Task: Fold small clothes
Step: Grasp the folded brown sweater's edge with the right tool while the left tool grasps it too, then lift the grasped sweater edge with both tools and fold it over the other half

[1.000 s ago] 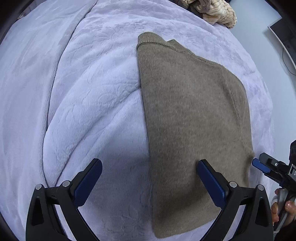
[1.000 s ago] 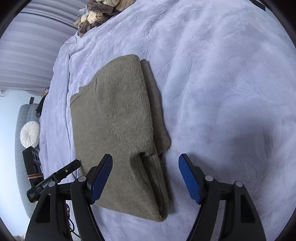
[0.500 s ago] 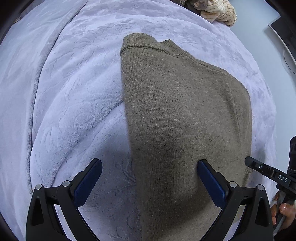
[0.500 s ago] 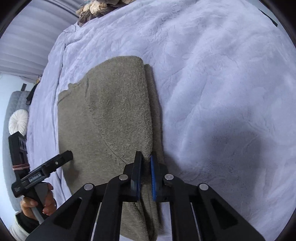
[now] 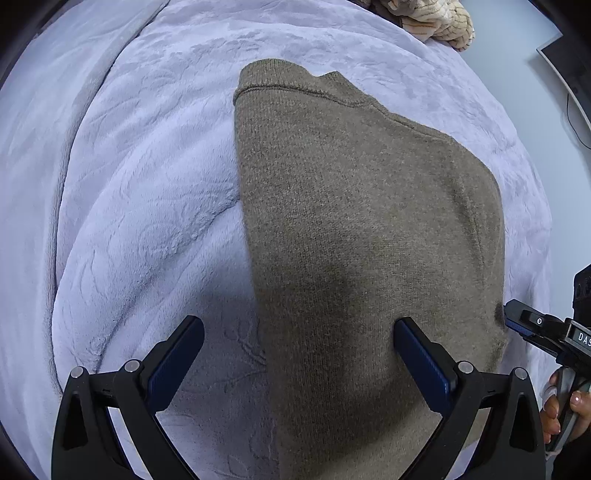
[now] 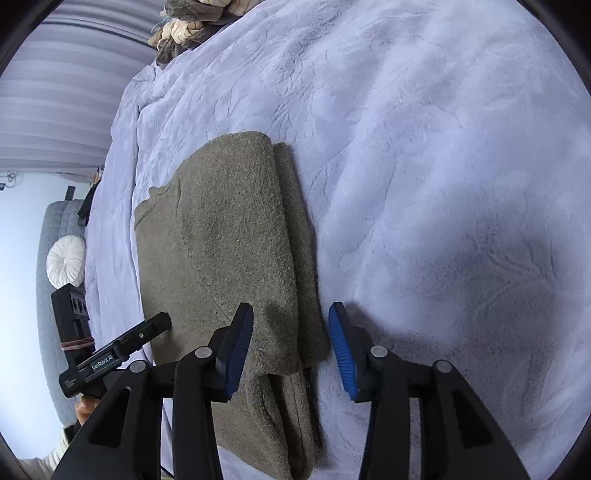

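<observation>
While the folded olive-brown knitted sweater (image 5: 369,240) lies flat on the pale lilac plush bedspread (image 5: 147,184), filling the centre and lower right of the left wrist view, my left tongs (image 5: 299,358) are released, with the blue pads wide apart. The left pad (image 5: 177,354) is over the bedspread and the right pad (image 5: 421,362) is over the knit, so the sweater's left edge runs between them. I cannot tell if the pads touch the fabric.

In the right wrist view the sweater (image 6: 221,258) is in the centre and lower left of the frame, with its folded layers stacked along its right edge. My right tongs (image 6: 291,350) are also released, the pads apart on both sides of that thick edge near the bottom of the frame, not clenched on it.

At the upper right of the left wrist view, a heap of beige and brown clothes (image 5: 436,22) rests at the far border of the bedspread. At the left of the right wrist view there is a round white cushion (image 6: 66,262)
</observation>
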`<state>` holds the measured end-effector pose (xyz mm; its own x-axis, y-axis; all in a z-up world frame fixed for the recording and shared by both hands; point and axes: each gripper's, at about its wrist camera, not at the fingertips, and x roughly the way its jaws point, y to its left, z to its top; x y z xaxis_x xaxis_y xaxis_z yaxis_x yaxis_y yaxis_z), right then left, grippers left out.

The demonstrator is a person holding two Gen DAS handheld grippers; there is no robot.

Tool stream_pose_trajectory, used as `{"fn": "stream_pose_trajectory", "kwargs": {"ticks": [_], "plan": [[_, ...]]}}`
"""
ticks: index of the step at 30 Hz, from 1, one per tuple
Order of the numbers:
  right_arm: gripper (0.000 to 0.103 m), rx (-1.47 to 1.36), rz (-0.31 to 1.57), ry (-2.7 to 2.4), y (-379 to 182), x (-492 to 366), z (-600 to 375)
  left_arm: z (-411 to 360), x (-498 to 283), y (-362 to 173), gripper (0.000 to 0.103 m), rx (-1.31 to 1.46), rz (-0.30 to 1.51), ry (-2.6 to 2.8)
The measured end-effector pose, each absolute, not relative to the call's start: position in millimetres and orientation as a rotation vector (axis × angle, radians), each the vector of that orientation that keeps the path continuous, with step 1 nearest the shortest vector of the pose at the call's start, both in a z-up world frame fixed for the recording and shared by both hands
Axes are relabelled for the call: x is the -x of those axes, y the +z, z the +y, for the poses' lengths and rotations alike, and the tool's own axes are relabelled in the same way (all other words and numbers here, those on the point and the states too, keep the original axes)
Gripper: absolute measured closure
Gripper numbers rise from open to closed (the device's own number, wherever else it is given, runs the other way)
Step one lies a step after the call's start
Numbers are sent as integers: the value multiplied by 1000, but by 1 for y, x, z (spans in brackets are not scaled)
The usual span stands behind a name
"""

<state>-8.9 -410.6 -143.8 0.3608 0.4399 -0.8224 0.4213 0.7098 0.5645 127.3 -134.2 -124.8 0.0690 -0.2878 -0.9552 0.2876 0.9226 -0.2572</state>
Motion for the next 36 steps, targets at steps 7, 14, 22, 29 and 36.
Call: {"fn": "stream_pose_trajectory", "kwargs": {"ticks": [7, 14, 22, 29, 36], "plan": [[44, -890, 1261, 55, -165, 6, -414, -128, -132, -131, 0, 80, 1487, -498], [40, -929, 1271, 118, -177, -5, -415, -128, -133, -143, 0, 207, 1535, -592], [38, -913, 1255, 270, -185, -30, -390, -149, -136, -153, 0, 200, 1536, -629], [38, -990, 1240, 264, -199, -33, -388, -152, -137, -155, 0, 194, 1535, -629], [64, -1027, 1219, 279, -184, -32, -377, -167, -132, -136, 43, 189, 1480, -646]]}}
